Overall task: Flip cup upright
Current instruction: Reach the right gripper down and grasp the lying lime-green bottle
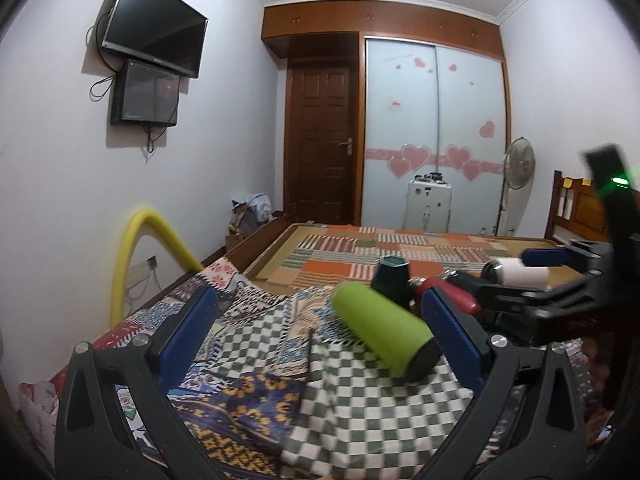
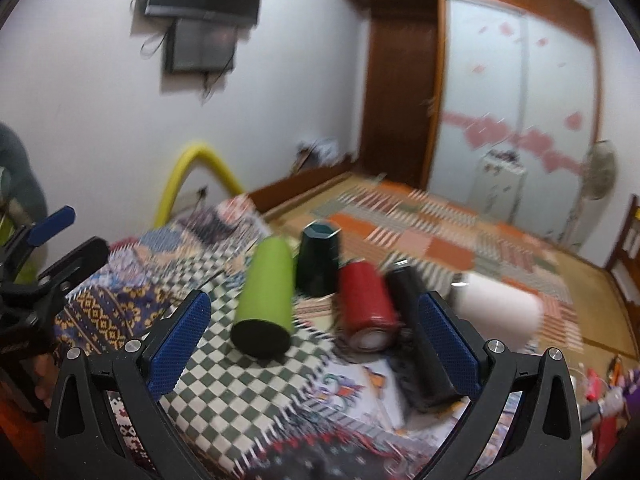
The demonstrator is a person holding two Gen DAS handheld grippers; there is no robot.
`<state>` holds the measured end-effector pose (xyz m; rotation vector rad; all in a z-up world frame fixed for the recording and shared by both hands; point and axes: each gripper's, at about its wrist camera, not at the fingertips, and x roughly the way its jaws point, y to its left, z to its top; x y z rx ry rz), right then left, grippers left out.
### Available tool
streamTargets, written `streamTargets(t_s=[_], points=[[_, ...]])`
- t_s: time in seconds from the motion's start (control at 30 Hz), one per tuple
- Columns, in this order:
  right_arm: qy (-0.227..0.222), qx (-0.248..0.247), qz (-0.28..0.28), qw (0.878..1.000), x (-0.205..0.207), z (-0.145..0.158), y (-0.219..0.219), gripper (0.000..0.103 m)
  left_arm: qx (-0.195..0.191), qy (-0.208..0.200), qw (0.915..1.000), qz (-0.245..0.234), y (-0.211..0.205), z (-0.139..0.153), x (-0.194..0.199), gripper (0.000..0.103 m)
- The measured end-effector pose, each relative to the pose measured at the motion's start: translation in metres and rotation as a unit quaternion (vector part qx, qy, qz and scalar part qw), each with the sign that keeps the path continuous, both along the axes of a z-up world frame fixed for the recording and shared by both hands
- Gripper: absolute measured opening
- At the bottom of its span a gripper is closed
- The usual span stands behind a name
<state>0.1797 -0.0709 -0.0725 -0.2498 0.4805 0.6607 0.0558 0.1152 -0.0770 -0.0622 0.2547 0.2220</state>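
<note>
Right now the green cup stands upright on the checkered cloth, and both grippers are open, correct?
Not quite. The green cup lies on its side on the checkered cloth, as the right wrist view shows. Both the left gripper and right gripper are open.

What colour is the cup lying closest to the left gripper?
Lime green cup with a black end, clearest in the left wrist view.

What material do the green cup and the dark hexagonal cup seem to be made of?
Green cup: probably plastic or coated metal with a matte finish; its lime body shows no sharp glare, and its black end looks dull. Dark cup: likely hard plastic or glazed ceramic, smoother, with faint sheen on its flat facets. Motion blur leaves both uncertain.
</note>
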Motion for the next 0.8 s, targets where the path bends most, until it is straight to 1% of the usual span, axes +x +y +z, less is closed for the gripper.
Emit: streamTargets(t_s=[0.1, 0.2, 0.23, 0.37, 0.47, 0.53, 0.67, 0.77, 0.8], points=[[0.037, -0.038, 0.022, 0.998, 0.022, -0.009, 0.028, 0.103, -0.003, 0.008, 0.9999, 0.005, 0.01, -0.01, 0.003, 0.103], [0.067, -0.087, 0.042, 0.993, 0.042, -0.025, 0.058, 0.103, -0.006, 0.015, 0.9998, 0.01, 0.019, -0.018, 0.007, 0.103], [0.078, -0.107, 0.048, 0.99, 0.049, -0.031, 0.069, 0.103, -0.007, 0.018, 0.9998, 0.01, 0.021, -0.02, 0.008, 0.103], [0.121, -0.156, 0.059, 0.979, 0.071, -0.045, 0.095, 0.102, -0.009, 0.028, 0.9995, 0.014, 0.028, -0.029, 0.013, 0.103], [0.16, -0.185, 0.067, 0.967, 0.088, -0.057, 0.11, 0.101, -0.011, 0.03, 0.9994, 0.013, 0.032, -0.034, 0.014, 0.103], [0.184, -0.194, 0.068, 0.961, 0.098, -0.061, 0.116, 0.1, -0.012, 0.03, 0.9994, 0.011, 0.033, -0.038, 0.013, 0.103], [0.234, -0.205, 0.066, 0.948, 0.115, -0.069, 0.122, 0.088, -0.019, 0.032, 0.9993, 0.005, 0.036, -0.042, 0.013, 0.103], [0.261, -0.214, 0.062, 0.939, 0.123, -0.076, 0.128, 0.079, -0.016, 0.033, 0.9993, 0.003, 0.036, -0.043, 0.012, 0.103], [0.265, -0.216, 0.064, 0.938, 0.125, -0.077, 0.13, 0.073, -0.013, 0.034, 0.9993, 0.001, 0.035, -0.043, 0.012, 0.103]])
